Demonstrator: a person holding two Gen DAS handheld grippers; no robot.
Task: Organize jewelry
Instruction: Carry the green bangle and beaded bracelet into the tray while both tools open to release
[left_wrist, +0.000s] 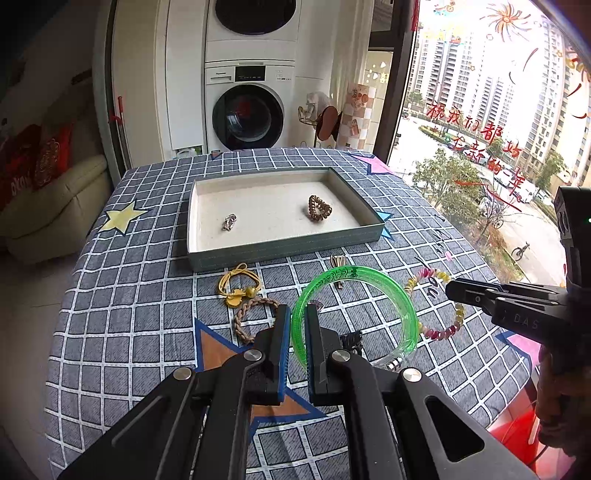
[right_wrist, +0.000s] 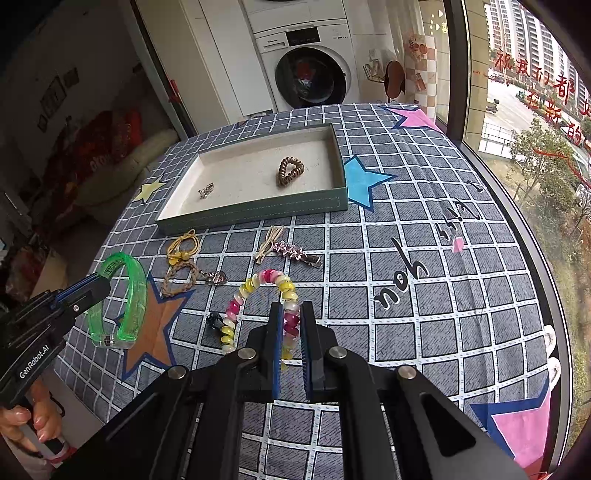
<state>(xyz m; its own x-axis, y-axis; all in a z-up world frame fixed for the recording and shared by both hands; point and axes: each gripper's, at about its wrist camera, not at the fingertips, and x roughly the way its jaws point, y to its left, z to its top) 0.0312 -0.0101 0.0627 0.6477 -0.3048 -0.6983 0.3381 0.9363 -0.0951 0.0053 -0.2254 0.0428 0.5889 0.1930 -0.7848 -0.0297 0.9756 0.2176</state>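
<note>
Your table (left_wrist: 110, 295), covered with a grey checked cloth, carries the green tray (left_wrist: 284, 251) at its far side, and inside the tray lie already a brown coil hair tie (left_wrist: 319, 208) and a small silver piece (left_wrist: 229, 222). Your left hand-held gripper (left_wrist: 297, 325) is closed to a narrow gap on the rim of the green bangle (left_wrist: 369, 280), which seems lifted a little above the cloth. Your right hand-held gripper (right_wrist: 291, 325) has its fingers closed nearly together around one side of the beaded bracelet (right_wrist: 255, 291), which rests on the table. The bangle is smooth and rigid, so I think it can turn or slip out if you swing it fast toward the tray. The bracelet is soft, and only a few beads are between the fingers; it may stretch or drop when you lift. Near it lie a dark small clip (right_wrist: 216, 320), a sparkly hair clip (right_wrist: 295, 253), a braided loop (right_wrist: 181, 277) and a yellow cord (right_wrist: 183, 245), and a hanging bracelet could drag these.
</note>
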